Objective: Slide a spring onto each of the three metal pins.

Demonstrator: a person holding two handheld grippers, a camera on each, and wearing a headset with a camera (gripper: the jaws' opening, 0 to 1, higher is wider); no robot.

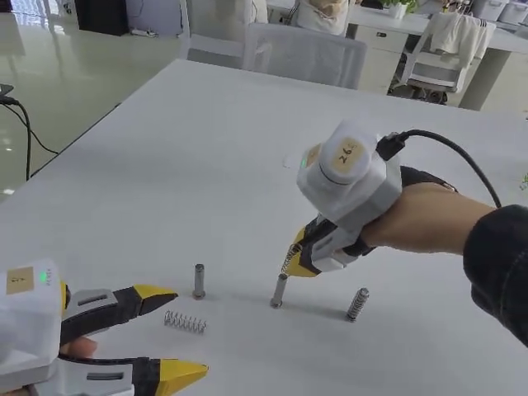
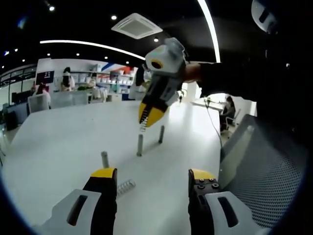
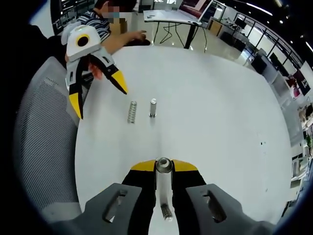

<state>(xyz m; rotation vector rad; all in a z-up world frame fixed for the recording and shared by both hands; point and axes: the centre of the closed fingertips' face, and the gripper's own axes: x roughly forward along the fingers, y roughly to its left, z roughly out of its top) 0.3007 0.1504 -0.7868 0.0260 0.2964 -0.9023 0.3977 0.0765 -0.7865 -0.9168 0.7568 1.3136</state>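
Observation:
Three metal pins stand in a row on the white table [image 1: 165,165]: a bare left pin [image 1: 199,280], a bare middle pin [image 1: 279,290] and a right pin [image 1: 357,304] with a spring around it. My right gripper [image 1: 293,262] is shut on a spring [image 1: 287,257], held tilted just above the middle pin's top. The left gripper view shows that spring [image 2: 143,126] hanging from the right gripper [image 2: 149,115] over the middle pin [image 2: 140,145]. Another spring [image 1: 184,322] lies loose near the left pin. My left gripper [image 1: 177,334] stands open close to it, holding nothing.
Chairs [image 1: 301,51] and desks stand beyond the table's far edge. The table's left edge [image 1: 74,157] drops to a glossy floor with a cable. A mesh chair back [image 3: 44,147] is beside the table in the right gripper view.

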